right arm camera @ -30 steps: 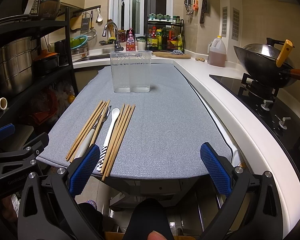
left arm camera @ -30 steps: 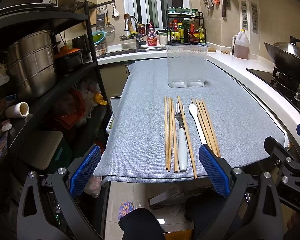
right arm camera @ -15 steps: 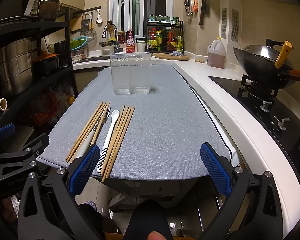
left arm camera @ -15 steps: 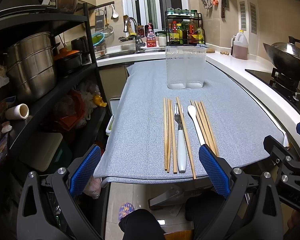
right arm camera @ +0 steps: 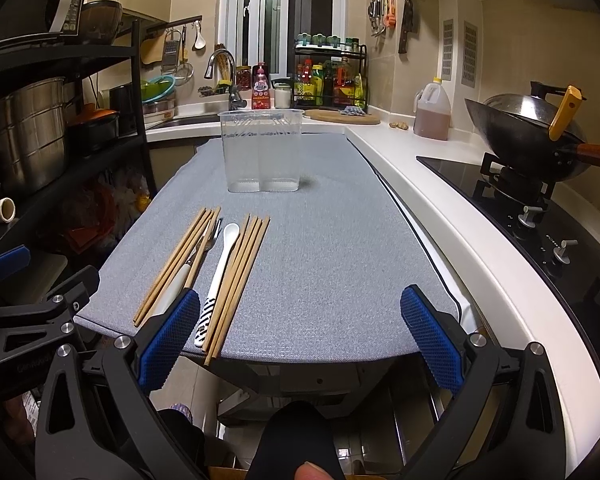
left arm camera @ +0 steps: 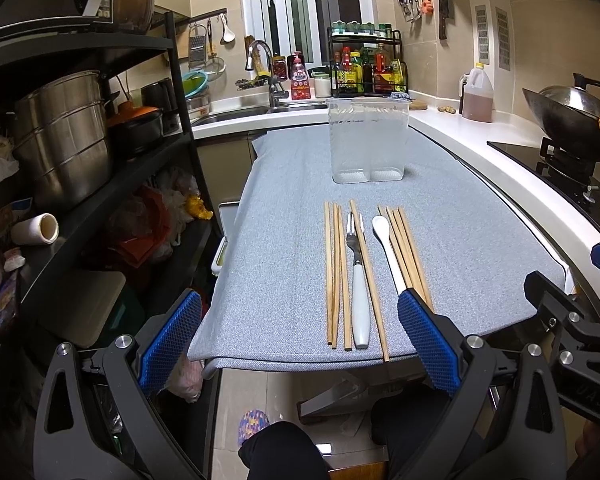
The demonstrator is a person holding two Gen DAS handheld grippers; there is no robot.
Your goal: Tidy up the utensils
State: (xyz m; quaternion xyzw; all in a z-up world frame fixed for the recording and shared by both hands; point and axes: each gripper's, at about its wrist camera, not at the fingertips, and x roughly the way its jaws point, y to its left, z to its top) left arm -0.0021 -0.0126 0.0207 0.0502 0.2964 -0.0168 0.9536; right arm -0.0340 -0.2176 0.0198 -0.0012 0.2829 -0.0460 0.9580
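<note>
A narrow kitchen frames a table covered in a grey cloth, with a black shelving rack holding steel pots to the left of it and a white counter with a stove and wok to the right. Taking the clear two-compartment container at the far end of the cloth as the landmark, the utensils lie in a row nearer the camera than it, all pointing roughly toward it. Leftmost is a bundle of wooden chopsticks, then a white-handled fork with a single chopstick lying along its right side, then a white spoon with a striped handle end, then a second bundle of chopsticks touching the spoon.

The left gripper is held level at the near edge of the cloth, well short of the container, its blue-padded jaws spread wide and empty, the right pad overlapping the spoon's handle in view. The right gripper sits likewise at the near edge, level and pointing at the container, jaws wide apart and holding nothing. A fingertip shows at the bottom of the right view.
</note>
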